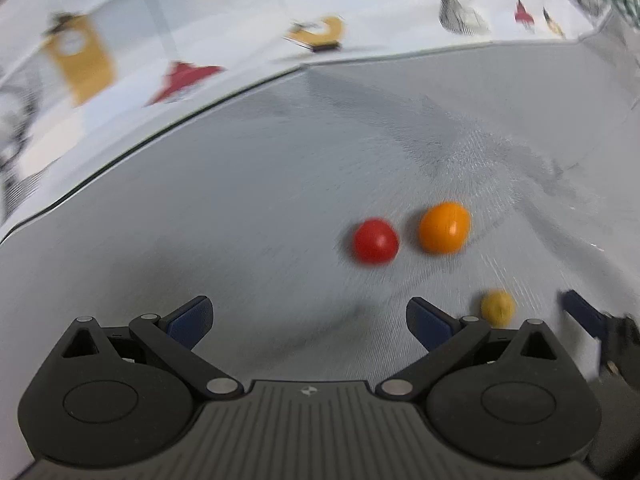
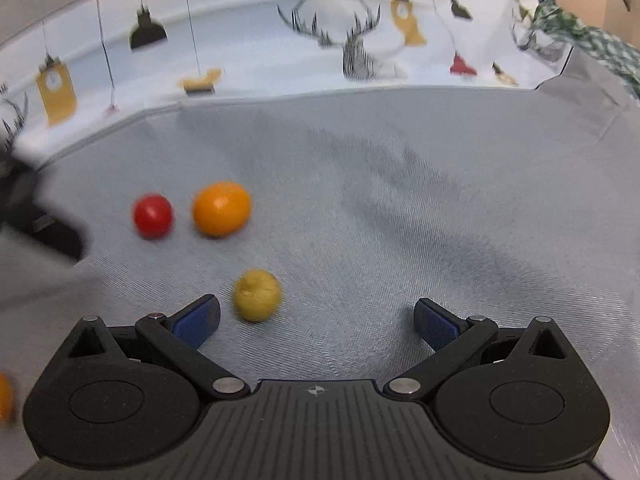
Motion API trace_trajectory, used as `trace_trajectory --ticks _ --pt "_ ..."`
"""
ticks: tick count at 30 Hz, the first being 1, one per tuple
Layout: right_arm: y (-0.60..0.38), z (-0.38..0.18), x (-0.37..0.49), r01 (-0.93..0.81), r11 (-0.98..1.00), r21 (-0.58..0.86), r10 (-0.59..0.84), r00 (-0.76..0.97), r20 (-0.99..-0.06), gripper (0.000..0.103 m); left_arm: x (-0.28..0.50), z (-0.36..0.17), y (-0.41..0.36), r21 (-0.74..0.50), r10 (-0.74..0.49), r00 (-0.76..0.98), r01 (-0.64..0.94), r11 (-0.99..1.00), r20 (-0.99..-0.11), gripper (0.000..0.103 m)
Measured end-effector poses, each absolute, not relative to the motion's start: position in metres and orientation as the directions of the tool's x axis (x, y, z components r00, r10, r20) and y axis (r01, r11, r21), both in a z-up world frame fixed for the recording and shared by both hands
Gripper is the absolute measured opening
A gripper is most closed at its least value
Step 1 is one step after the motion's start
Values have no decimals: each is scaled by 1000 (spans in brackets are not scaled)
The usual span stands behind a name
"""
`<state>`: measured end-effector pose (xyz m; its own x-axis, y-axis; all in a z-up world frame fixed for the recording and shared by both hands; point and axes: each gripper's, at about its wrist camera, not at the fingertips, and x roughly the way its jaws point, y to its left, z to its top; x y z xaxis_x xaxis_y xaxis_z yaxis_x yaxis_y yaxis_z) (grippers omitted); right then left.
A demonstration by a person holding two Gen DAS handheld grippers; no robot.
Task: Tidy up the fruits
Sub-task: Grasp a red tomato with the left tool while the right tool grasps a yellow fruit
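Observation:
A small red fruit (image 1: pixel 375 241) and a larger orange fruit (image 1: pixel 444 227) lie side by side on the grey cloth (image 1: pixel 260 200), ahead and right of my left gripper (image 1: pixel 308 322), which is open and holds nothing. A small yellow fruit (image 1: pixel 497 307) lies just right of its right finger. In the right wrist view the red fruit (image 2: pixel 153 216) and orange fruit (image 2: pixel 221 209) sit ahead to the left, and the yellow fruit (image 2: pixel 257 295) lies close to the left finger of my open, empty right gripper (image 2: pixel 316 320). Another orange fruit (image 2: pixel 5 398) shows at the left edge.
A white cloth printed with lamps, antlers and shapes (image 2: pixel 256 52) lies beyond the grey cloth's far edge. The other gripper (image 2: pixel 44 224) appears blurred at the left of the right wrist view. A green-and-white checked fabric (image 2: pixel 592 36) lies at the far right.

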<state>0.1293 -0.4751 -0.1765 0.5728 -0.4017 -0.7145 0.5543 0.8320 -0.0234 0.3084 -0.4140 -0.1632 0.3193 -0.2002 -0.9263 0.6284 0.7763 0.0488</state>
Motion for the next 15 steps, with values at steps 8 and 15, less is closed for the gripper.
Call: trace_trajectory --ticks 8,15 --pt "-472 -180 129 556 830 -34 -420 584 -695 100 327 -185 -448 51 -220 316 665 745 -923 64" --pt "-457 -172 128 480 876 -50 -391 646 -655 26 312 -164 -441 52 -272 344 699 713 -899 33"
